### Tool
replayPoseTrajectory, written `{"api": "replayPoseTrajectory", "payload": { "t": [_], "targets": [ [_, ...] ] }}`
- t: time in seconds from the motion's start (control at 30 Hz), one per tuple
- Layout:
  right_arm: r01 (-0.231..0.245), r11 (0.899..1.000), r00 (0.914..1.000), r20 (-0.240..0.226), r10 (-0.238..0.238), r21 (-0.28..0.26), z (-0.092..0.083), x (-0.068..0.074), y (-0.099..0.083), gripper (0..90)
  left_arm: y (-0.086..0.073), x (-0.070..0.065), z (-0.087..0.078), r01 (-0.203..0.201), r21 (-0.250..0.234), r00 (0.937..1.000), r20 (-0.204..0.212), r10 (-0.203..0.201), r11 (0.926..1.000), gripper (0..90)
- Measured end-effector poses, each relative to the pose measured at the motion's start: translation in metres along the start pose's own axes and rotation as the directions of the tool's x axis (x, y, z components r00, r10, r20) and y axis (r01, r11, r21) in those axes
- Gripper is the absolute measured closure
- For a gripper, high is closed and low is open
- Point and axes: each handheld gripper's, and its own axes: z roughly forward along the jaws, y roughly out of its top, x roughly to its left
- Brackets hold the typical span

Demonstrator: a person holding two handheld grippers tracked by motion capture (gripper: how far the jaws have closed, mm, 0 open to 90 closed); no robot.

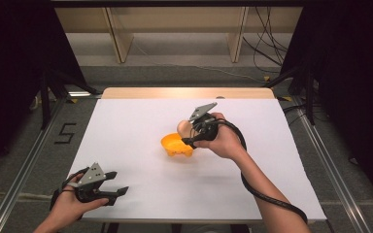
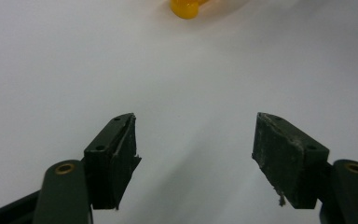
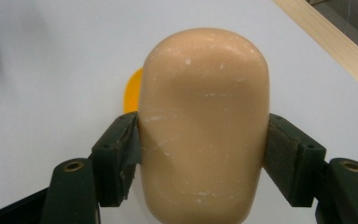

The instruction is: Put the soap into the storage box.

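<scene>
the right gripper, held above the middle of the table, is clamped on a smooth, rounded beige egg-shaped piece of matte plastic. in the right gripper view both black pads press against the sides of this beige piece, which bulges out between them, domed at the far end and faintly scuffed with thin pale scratches and small white specks. in the high view the same piece sits just above the far rim of a glossy orange plastic bowl with stubby rounded feet; whether the two touch cannot be told. a sliver of the orange bowl peeks out behind the beige piece at its left side in the right gripper view.

the left gripper rests low near the front left corner of the flat white table sheet, well apart from the bowl. its jaws stand wide apart with nothing between them. in the left gripper view the pads are dark, rough and worn, with frayed edges and a crumb of torn rubber hanging from one. the bowl's rounded orange foot shows at the top edge there, shiny against the plain sheet. a light wooden strip runs along the table's far side.
</scene>
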Motion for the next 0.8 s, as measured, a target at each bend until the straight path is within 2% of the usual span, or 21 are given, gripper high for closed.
{"api": "replayPoseTrajectory", "payload": {
  "t": [0.07,0.1,0.13,0.27,0.3,0.37,0.4,0.53,0.6,0.67,0.7,0.8],
  "targets": [
    [-0.003,1.0,1.0,0.007,0.003,-0.006,0.001,0.0,0.0,33.7,0.0,0.0,0.0,0.0,0.0,1.0,0.0,0.0,1.0,30.1],
    [-0.033,0.999,0.9994,0.009,0.033,0.006,0.001,0.002,0.001,33.8,0.0,0.001,0.0,-0.018,0.002,0.9998,-0.002,0.018,0.9998,30.1],
    [-0.017,1.0,0.9998,0.009,0.017,-0.002,0.002,0.001,0.001,33.7,0.0,0.0,0.0,0.0,0.002,1.0,0.0,0.0,1.0,30.1],
    [0.006,1.0,1.0,-0.007,-0.006,-0.009,0.005,0.0,0.002,33.7,0.0,0.0,0.0,0.001,0.0,1.0,0.0,-0.001,1.0,30.1],
    [-0.006,1.0,1.0,-0.005,0.006,-0.01,0.005,0.0,0.002,33.7,0.0,0.001,0.0,-0.021,0.0,0.9998,-0.002,0.021,0.9998,30.1],
    [-0.016,1.0,0.9998,-0.009,0.016,-0.004,0.005,0.001,0.002,33.7,0.0,0.001,0.0,-0.021,0.0,0.9998,-0.002,0.021,0.9998,30.1],
    [-0.02,1.0,0.9998,-0.009,0.02,-0.001,0.006,0.001,0.002,33.7,0.0,0.0,0.0,0.0,0.001,1.0,0.0,0.0,1.0,30.1],
    [-0.018,1.0,0.9998,-0.01,0.018,-0.011,0.009,0.001,0.002,33.8,0.0,0.0,0.0,-0.008,0.008,1.0,-0.004,0.008,0.9999,30.1],
    [-0.015,1.0,0.9998,-0.014,0.015,-0.007,0.009,0.001,0.002,33.8,0.0,0.0,0.0,0.0,-0.008,1.0,0.001,0.0,1.0,30.1],
    [-0.008,1.0,0.9999,-0.012,0.008,-0.008,0.01,0.0,0.002,33.7,0.0,0.001,-0.001,-0.015,0.006,0.9999,0.003,0.015,0.9999,30.1],
    [-0.028,1.0,0.9995,-0.011,0.028,-0.002,0.011,0.001,0.002,33.7,0.0,0.0,-0.001,-0.018,0.004,0.9998,-0.005,0.018,0.9998,30.1],
    [-0.005,1.0,0.9999,-0.013,0.005,-0.018,0.014,0.0,0.003,33.7,0.001,0.002,-0.002,-0.041,0.013,0.9991,-0.004,0.041,0.9991,30.1]
  ]
}}
